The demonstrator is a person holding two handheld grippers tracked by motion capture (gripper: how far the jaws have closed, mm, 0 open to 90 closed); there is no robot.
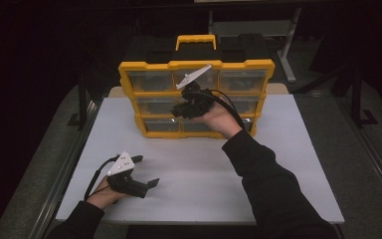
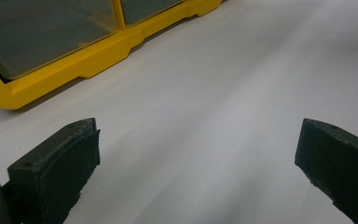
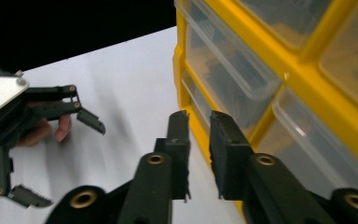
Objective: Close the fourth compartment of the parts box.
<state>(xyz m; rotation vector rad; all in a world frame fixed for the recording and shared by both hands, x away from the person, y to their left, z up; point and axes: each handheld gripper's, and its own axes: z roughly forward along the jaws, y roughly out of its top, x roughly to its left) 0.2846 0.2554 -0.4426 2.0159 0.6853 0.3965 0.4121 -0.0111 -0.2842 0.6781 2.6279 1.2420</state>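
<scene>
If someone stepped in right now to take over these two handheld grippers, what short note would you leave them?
Left gripper: open, empty, low over the white table, apart from the cabinet.
Right gripper: jaws a narrow gap apart, nothing between them, close in front of the yellow drawer cabinet near its lower drawers.
Done: nothing evident; all drawers look shut.
Left: probably to grip and pull a drawer open.

bare white table [image 1: 204, 174] in front; yellow organizer [image 1: 196, 99] blocking behind

Organizer [image 1: 196, 64] is glossy yellow plastic with clear smooth plastic drawers [image 3: 242, 70]; table [image 1: 278, 169] is matt white, jaw pads look rough black rubber.
</scene>
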